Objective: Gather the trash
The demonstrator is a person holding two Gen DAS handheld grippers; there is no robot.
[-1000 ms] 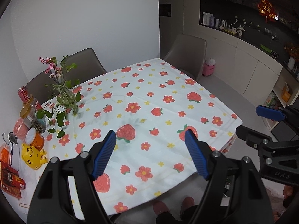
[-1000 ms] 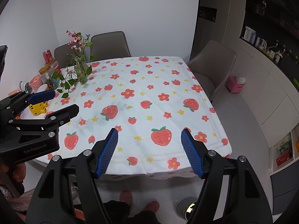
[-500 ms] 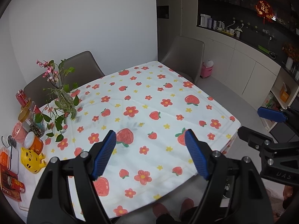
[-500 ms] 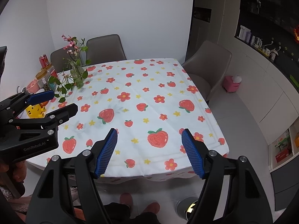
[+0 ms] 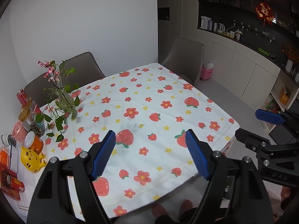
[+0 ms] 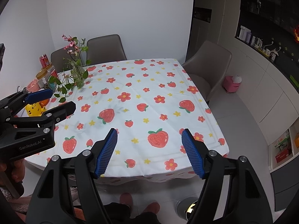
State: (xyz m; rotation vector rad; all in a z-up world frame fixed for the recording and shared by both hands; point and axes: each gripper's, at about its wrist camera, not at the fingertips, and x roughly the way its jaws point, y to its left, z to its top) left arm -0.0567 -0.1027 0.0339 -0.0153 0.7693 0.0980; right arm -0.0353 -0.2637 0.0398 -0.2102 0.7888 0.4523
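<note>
Honestly, with both my left gripper (image 5: 149, 154) and right gripper (image 6: 149, 152) hanging jaws-apart and empty off the table's (image 6: 186, 166) near edge, I'd scan the left-edge clutter (image 5: 28, 130) first (no obvious trash showing).

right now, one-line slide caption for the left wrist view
Left gripper open and empty above the strawberry-print tablecloth, vase of flowers and jars at left, right gripper alongside.

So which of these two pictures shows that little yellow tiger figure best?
The left wrist view. There the yellow tiger figure sits whole and unobstructed at the table's left edge, stripes and face visible. In the right wrist view it is smaller and partly hidden behind the left gripper.
</note>
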